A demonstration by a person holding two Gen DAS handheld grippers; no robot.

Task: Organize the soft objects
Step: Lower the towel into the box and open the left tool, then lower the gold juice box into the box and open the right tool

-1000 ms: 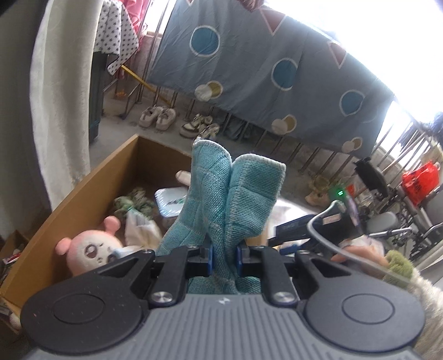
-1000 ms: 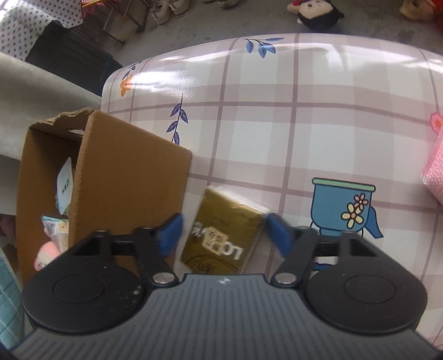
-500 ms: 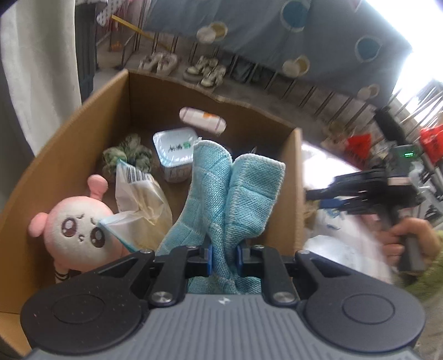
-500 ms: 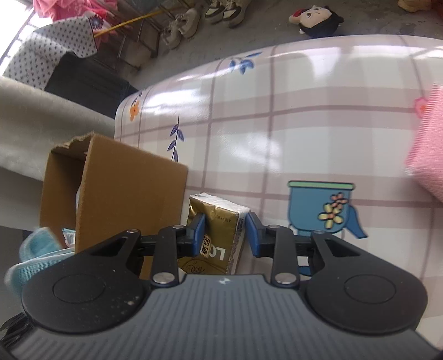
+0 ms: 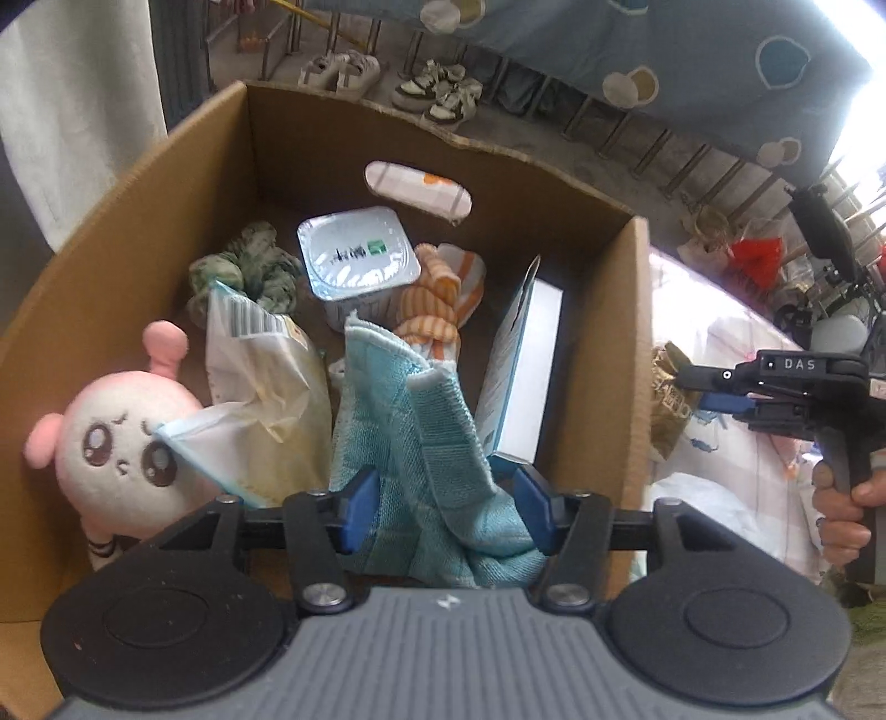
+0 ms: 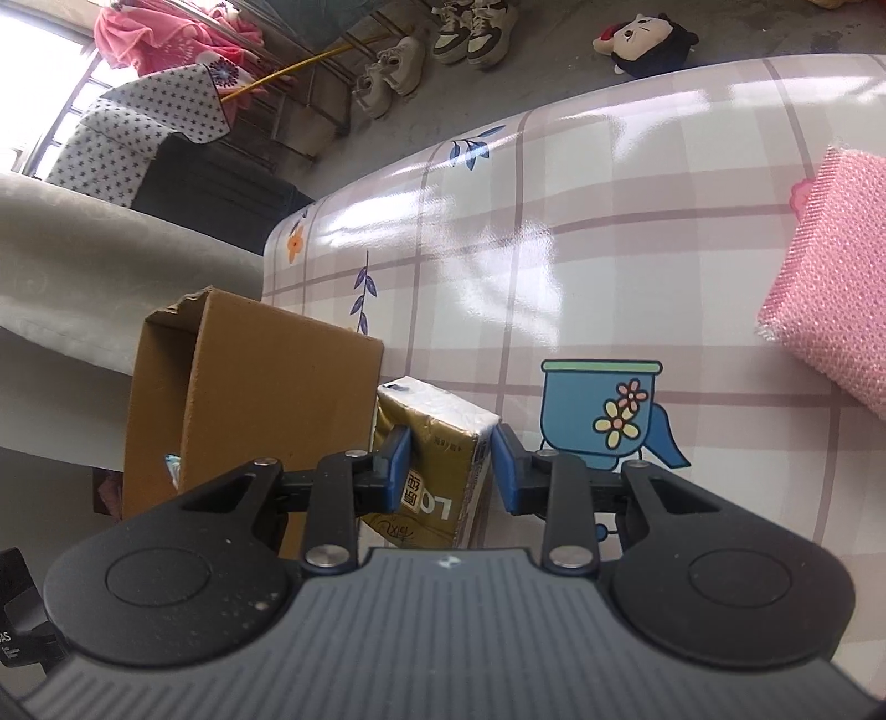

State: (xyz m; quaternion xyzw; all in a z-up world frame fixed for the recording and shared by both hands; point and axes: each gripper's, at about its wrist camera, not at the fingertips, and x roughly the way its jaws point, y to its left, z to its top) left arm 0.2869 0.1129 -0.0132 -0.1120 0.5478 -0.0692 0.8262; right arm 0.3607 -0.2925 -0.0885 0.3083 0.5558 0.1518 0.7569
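Observation:
My left gripper [image 5: 446, 501] points down into the open cardboard box [image 5: 138, 210]. A teal cloth [image 5: 398, 421] hangs between its blue pads, which stand apart as the jaws are opening, and the cloth slumps into the box. On the table [image 6: 609, 221] just right of the box [image 6: 277, 399], my right gripper [image 6: 449, 468] is shut on a gold and white tissue pack [image 6: 437, 426]. That gripper [image 5: 703, 387] also shows in the left wrist view, with the tissue pack [image 5: 667, 399] against the box's outer wall. A pink sponge cloth [image 6: 830, 288] lies at the table's right.
The box holds a pink plush [image 5: 116, 443], a crinkled plastic bag [image 5: 260, 399], a green scrunchie [image 5: 243, 271], a foil-lidded tub [image 5: 357, 260], an orange striped sock [image 5: 434, 299] and a white carton [image 5: 526, 354]. A hand [image 5: 841, 498] grips the right gripper's handle. Shoes and a black plush [image 6: 645, 39] lie on the floor.
The left gripper sank over the box and its jaws spread, loosening the teal cloth. The right gripper closed on the tissue pack, tipped it up and brought it against the box.

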